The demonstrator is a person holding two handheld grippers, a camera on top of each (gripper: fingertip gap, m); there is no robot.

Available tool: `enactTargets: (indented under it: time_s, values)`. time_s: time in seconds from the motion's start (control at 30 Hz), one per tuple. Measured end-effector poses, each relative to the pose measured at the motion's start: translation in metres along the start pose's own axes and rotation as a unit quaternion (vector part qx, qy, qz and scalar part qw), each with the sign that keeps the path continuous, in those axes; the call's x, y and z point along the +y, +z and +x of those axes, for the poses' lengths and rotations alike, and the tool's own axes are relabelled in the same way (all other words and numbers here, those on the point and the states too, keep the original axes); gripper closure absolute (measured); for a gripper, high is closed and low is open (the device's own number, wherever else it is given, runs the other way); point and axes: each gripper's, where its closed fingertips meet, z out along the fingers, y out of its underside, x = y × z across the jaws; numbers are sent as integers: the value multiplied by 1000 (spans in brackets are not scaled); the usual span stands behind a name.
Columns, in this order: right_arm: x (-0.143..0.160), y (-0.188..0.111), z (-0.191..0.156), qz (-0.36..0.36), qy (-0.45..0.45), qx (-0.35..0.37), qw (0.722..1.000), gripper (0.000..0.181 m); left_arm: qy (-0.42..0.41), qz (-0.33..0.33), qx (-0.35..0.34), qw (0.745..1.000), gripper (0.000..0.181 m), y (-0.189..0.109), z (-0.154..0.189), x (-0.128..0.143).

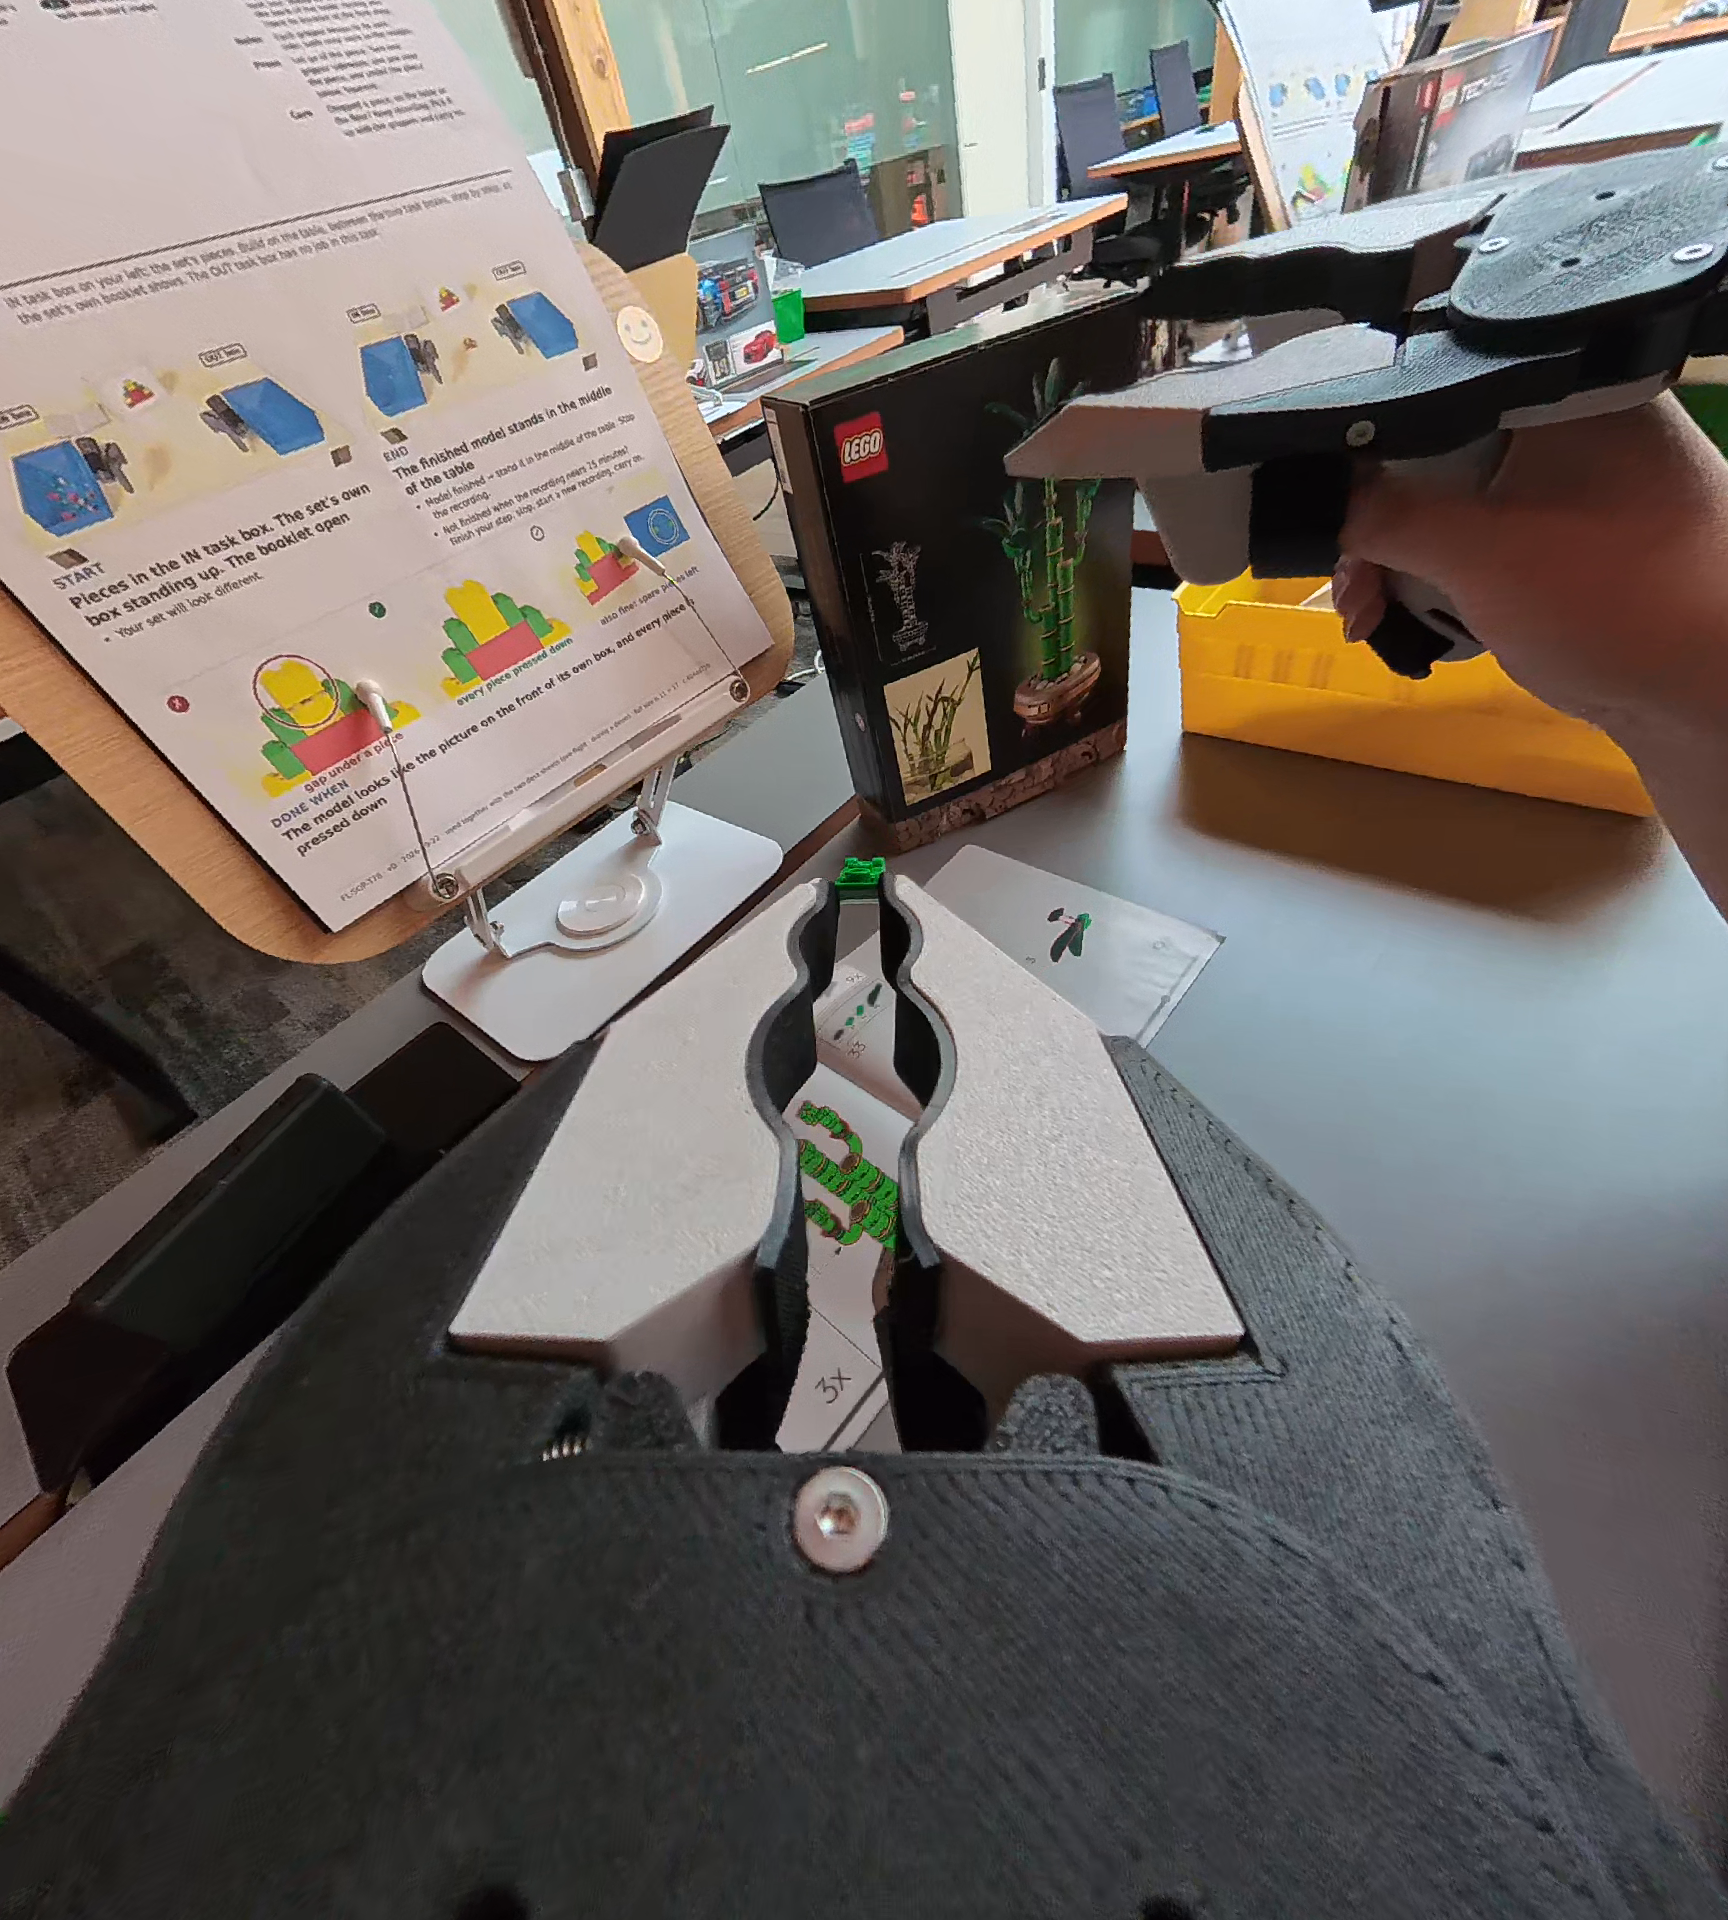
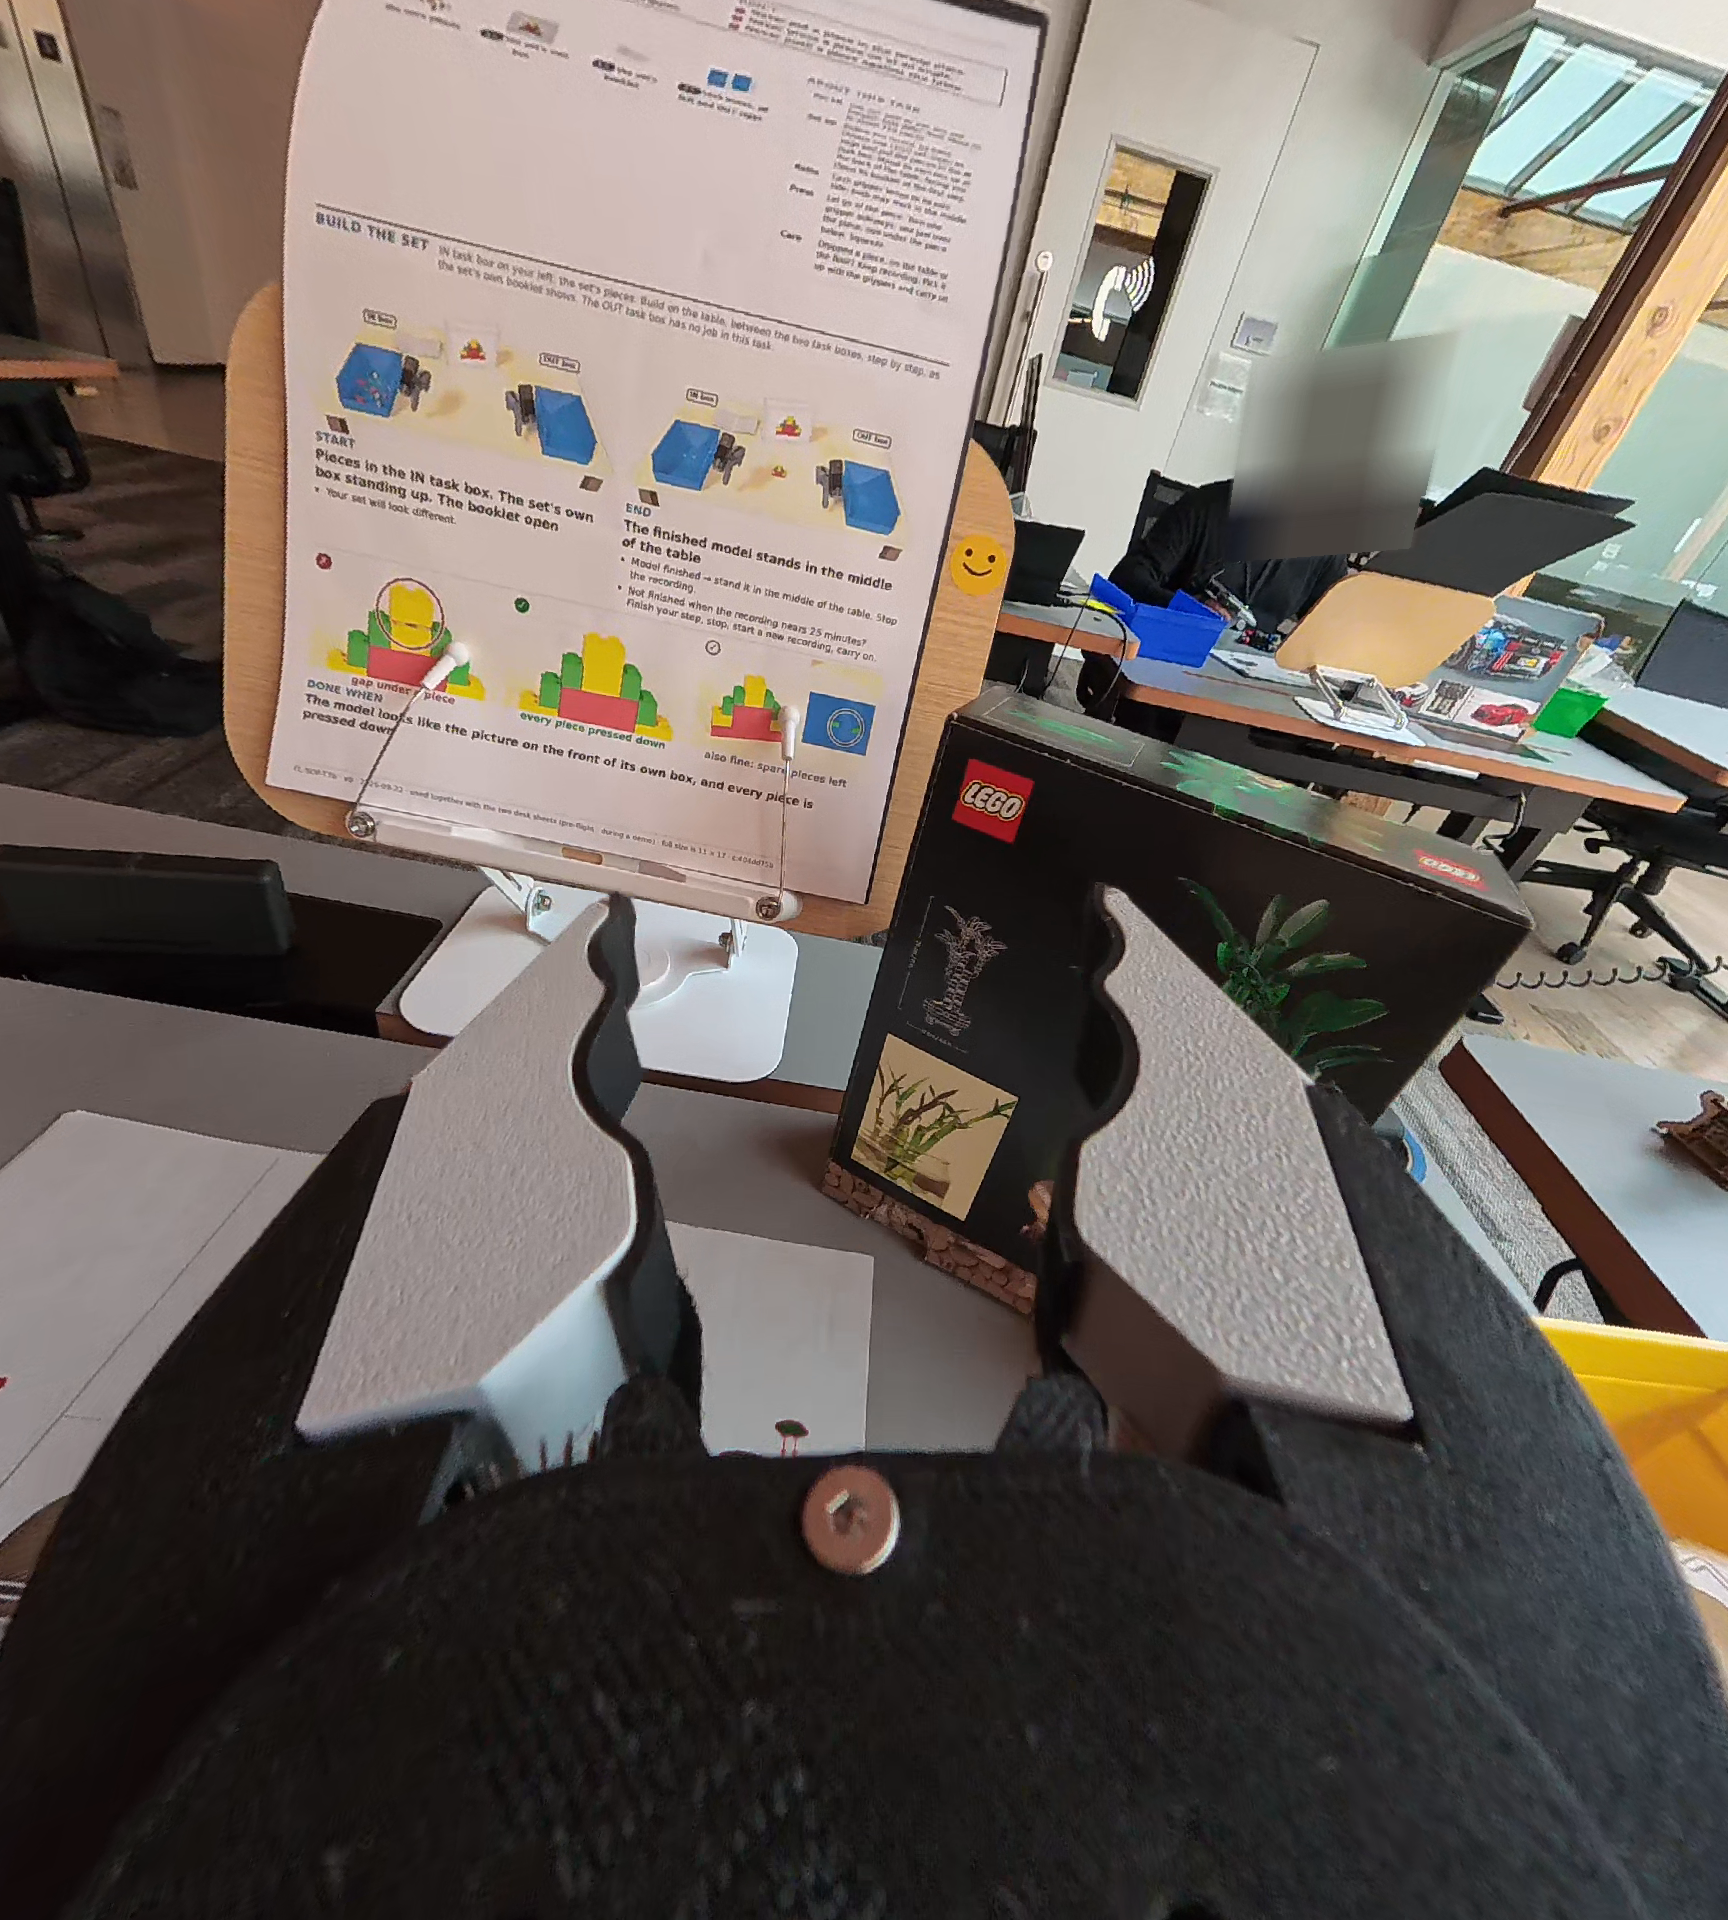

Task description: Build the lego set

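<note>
My left gripper point(image 1: 858, 891) is shut on a small green lego piece point(image 1: 860, 873) pinched at its fingertips, held above the open instruction booklet point(image 1: 1068, 935) on the dark table. My right gripper point(image 2: 855, 914) is open and empty, raised above the table; it also shows in the left wrist view point(image 1: 1078, 364) at the upper right, held by a hand point(image 1: 1566, 582). The black lego set box point(image 1: 953, 582) stands upright behind the booklet; it also shows in the right wrist view point(image 2: 1151, 997). The booklet shows in the right wrist view point(image 2: 112, 1299) at lower left.
A wooden stand with a printed instruction sheet point(image 1: 320, 499) stands at the back left on a white base point(image 1: 611, 925). A yellow bin point(image 1: 1359, 686) sits at the right, also in the right wrist view point(image 2: 1712, 1455). A black block point(image 1: 216, 1247) lies at the table's left edge.
</note>
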Motion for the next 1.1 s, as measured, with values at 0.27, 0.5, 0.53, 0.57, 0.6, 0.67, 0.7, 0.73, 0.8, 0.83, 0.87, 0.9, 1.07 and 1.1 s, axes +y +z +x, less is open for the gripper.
enactTargets:
  time_s: [0.27, 0.5, 0.53, 0.57, 0.6, 0.67, 0.7, 0.73, 0.8, 0.83, 0.87, 0.9, 1.07, 1.1]
  values:
    - [20, 10, -4, -35, -14, 1, 999, 97, 30, -16, -41, 999, 175, -3, -11, 3]
    - [20, 8, 3, -35, -13, 19, 999, 97, 28, -6, -32, 999, 175, -6, -9, -3]
    - [18, 8, 5, -32, -10, 25, 999, 98, 28, -5, -32, 999, 175, -6, -9, -3]
    - [18, 7, 7, -31, -10, 30, 999, 98, 29, -5, -32, 999, 175, -6, -9, -3]
    - [16, 6, 7, -29, -10, 30, 999, 98, 29, -5, -32, 999, 175, -6, -9, -3]
    - [16, 6, 8, -29, -9, 31, 999, 98, 29, -6, -33, 999, 175, -5, -9, -3]
    - [16, 6, 9, -30, -8, 30, 999, 98, 29, -7, -33, 999, 175, -5, -9, -2]
    - [17, 6, 9, -31, -6, 29, 999, 98, 29, -9, -33, 999, 175, -4, -9, -1]
    - [18, 7, 10, -34, -5, 29, 999, 98, 29, -11, -33, 999, 175, -3, -8, 0]
    - [19, 8, 10, -35, -5, 29, 999, 98, 30, -13, -33, 999, 175, -2, -8, 1]
    - [19, 8, 10, -37, -5, 28, 999, 98, 30, -14, -33, 999, 175, -1, -8, 2]
    - [20, 8, 10, -38, -5, 28, 999, 98, 31, -16, -33, 999, 175, 0, -7, 3]
    - [25, 11, 8, -47, -7, 22, 999, 98, 54, -43, -73, 995, 175, 3, -19, 12]
    - [26, 12, 8, -51, -7, 20, 998, 98, 71, -57, -96, 991, 175, 2, -26, 16]
